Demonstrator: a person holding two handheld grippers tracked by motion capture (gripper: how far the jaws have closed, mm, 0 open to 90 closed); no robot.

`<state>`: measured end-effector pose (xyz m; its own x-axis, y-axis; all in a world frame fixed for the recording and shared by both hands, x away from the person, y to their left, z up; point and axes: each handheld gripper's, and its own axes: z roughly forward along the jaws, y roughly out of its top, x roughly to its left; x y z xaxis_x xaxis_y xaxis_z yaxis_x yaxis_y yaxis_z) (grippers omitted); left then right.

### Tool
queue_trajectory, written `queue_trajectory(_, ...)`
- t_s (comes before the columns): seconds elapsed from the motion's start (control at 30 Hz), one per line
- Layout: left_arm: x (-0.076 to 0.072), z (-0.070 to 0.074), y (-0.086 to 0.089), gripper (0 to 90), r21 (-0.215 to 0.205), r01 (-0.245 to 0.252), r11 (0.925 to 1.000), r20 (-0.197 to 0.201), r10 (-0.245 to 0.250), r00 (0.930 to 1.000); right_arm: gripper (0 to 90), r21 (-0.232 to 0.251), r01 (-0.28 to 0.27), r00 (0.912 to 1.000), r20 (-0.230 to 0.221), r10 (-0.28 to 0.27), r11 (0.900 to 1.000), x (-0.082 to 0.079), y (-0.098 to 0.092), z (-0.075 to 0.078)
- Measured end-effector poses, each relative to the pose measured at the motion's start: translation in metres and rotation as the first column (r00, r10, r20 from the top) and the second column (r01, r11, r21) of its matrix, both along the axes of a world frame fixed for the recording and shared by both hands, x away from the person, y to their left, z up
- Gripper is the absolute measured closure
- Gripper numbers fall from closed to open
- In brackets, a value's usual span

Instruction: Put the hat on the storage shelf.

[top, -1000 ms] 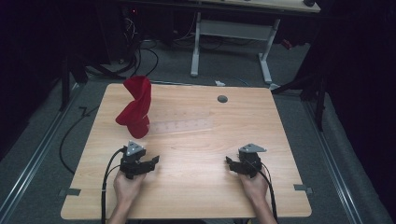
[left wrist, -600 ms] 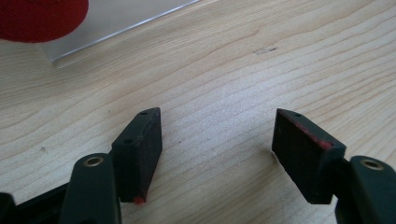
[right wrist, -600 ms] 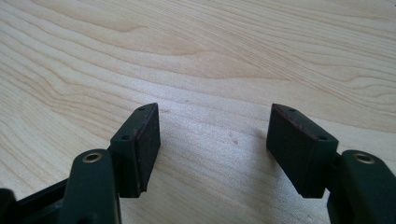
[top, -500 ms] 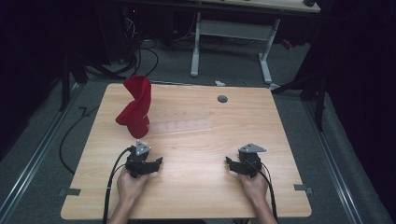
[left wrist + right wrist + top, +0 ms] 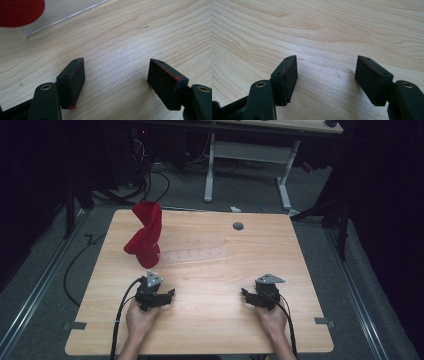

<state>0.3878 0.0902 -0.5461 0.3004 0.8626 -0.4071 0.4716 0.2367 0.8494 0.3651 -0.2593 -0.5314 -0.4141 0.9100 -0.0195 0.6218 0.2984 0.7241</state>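
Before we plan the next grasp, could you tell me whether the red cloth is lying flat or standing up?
Standing up: the red cloth rises in a twisted bunch on the clear sheet on the table.

Matt red cloth [image 5: 145,236] stands on a clear glossy sheet [image 5: 197,254] on the pale wood-grain table [image 5: 210,330].

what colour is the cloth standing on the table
Red; the cloth shows best in the high view.

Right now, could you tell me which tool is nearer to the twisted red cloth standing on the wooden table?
The left tool. It sits just in front of the twisted red cloth, jaws open and empty. The right tool rests across the table, well off to the cloth's right, also open.
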Motion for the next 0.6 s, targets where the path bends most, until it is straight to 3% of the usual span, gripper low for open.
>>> queue_trajectory(0.6,-0.0011,-0.0005,-0.0016,29.2,0.013,0.002,0.9999,0.004,-0.002,1.0,33.0,0.0,-0.031,0.9995,-0.005,0.031,1.0,-0.0008,0.0016,0.0001)
